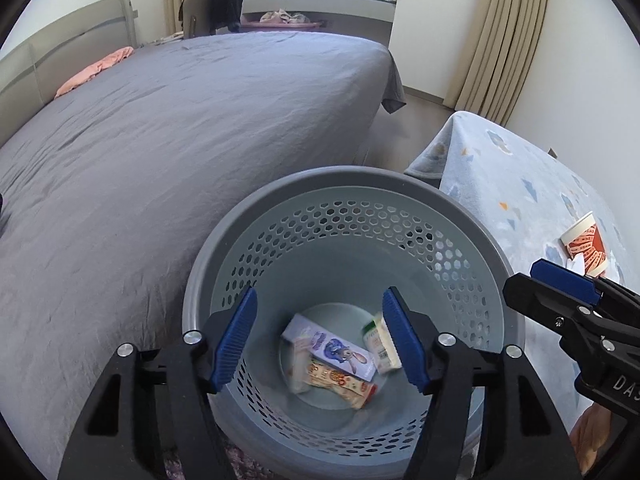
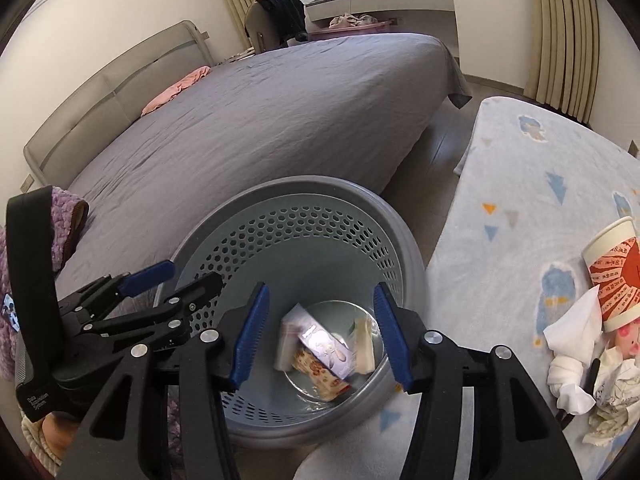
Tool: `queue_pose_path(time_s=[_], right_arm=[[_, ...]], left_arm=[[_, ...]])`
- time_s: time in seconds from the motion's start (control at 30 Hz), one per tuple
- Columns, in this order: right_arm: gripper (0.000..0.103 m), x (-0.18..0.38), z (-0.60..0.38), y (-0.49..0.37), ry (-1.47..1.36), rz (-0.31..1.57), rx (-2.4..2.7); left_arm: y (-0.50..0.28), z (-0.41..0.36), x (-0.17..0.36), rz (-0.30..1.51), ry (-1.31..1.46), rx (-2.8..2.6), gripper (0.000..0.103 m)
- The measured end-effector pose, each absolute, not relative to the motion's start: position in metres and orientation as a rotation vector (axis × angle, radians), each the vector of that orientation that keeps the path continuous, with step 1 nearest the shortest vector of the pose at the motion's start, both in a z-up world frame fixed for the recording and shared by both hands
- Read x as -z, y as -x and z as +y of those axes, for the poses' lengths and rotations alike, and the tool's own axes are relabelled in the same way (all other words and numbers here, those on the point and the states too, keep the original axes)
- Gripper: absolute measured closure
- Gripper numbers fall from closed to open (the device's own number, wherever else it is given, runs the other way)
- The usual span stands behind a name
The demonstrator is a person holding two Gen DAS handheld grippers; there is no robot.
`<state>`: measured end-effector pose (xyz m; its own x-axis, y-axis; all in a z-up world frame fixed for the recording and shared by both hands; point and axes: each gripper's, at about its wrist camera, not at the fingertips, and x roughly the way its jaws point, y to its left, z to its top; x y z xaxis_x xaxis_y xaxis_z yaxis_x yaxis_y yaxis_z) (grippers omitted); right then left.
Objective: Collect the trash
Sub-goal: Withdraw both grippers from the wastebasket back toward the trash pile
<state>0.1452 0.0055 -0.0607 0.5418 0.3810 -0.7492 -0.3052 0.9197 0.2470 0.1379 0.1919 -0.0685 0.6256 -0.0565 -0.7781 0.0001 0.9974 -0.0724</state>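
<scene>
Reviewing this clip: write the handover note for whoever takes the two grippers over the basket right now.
Left gripper: open, nothing between its fingers, above the grey perforated plastic waste basket.
Right gripper: open, empty, above the same basket.
Done: several items lie at the basket bottom, including a purple cartoon-printed carton, a white-and-green carton and an orange-patterned snack wrapper.
Left: on the light blue patterned blanket beside the basket lie a red-and-white paper cup on its side, crumpled white tissues and more crumpled paper.
</scene>
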Motion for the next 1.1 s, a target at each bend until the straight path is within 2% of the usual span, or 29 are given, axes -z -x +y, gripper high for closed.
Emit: queue_pose_path(time_s=[0.43, 0.57, 1.1], right_arm=[[0.051, 0.064, 0.001, -0.139, -0.098, 0.916, -0.395], [0.051, 0.063, -0.001, -0.137, -0.102, 0.918, -0.384], [0.051, 0.057, -0.009, -0.118, -0.098, 0.915, -0.359]], left_arm=[[-0.14, 0.191, 0.073, 0.909, 0.055, 0.031, 0.033], [-0.138, 0.192, 0.072, 0.9, 0.053, 0.032, 0.027], [-0.135, 0.189, 0.07, 0.888, 0.047, 0.032, 0.025]])
